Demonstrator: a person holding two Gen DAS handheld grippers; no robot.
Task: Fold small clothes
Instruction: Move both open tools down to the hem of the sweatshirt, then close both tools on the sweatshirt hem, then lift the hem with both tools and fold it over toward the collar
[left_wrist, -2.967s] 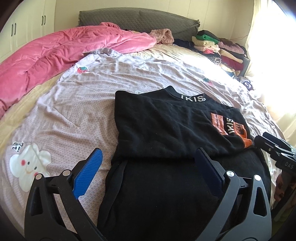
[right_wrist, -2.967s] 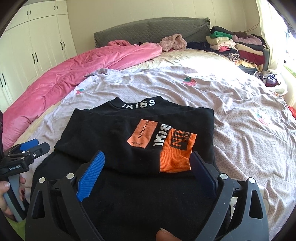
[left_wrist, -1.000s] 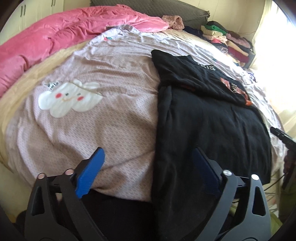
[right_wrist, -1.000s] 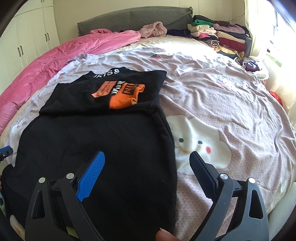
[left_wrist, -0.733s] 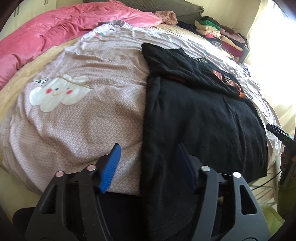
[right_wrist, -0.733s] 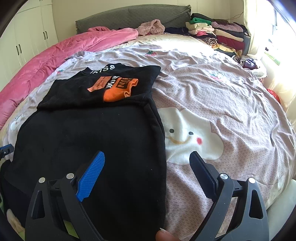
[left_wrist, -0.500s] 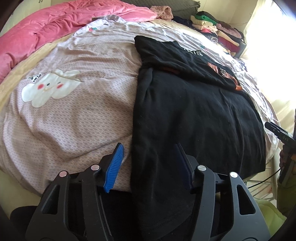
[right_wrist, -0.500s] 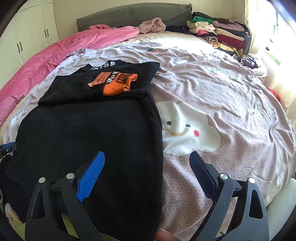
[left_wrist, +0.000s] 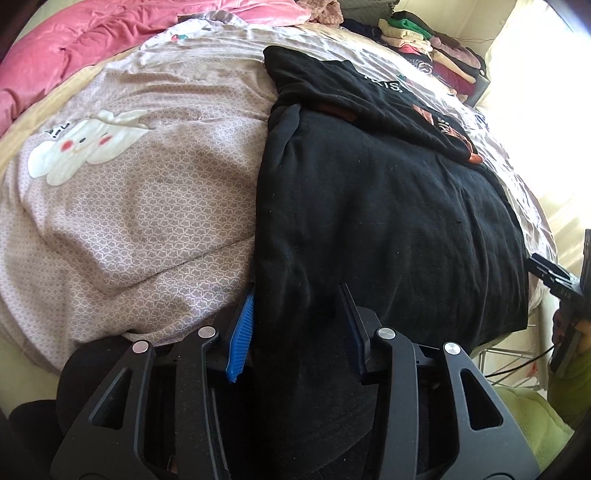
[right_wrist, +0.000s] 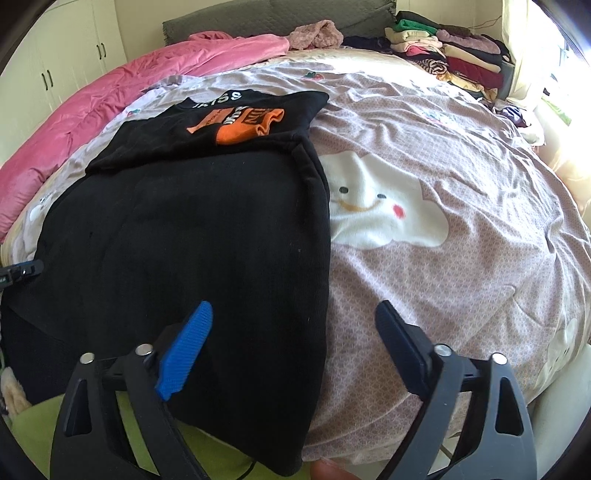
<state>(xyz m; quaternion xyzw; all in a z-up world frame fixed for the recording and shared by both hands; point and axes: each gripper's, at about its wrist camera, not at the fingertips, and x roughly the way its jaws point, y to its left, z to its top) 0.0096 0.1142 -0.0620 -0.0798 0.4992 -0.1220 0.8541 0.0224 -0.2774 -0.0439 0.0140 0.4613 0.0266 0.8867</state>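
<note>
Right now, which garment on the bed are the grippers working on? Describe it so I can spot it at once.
On the bed's mauve cloud-print sheet, find the smiling white cloud; just left of it lies the black sweatshirt, its hem hanging off the near edge. The orange printed patch on its folded top and its flat spread set it apart from the pink quilt and the stacked folded clothes.

Home bedroom, bed (right_wrist: 461, 258) with pink duvet (right_wrist: 110, 110), wardrobe (right_wrist: 74, 55), stacked clothes (right_wrist: 454, 55)
</note>
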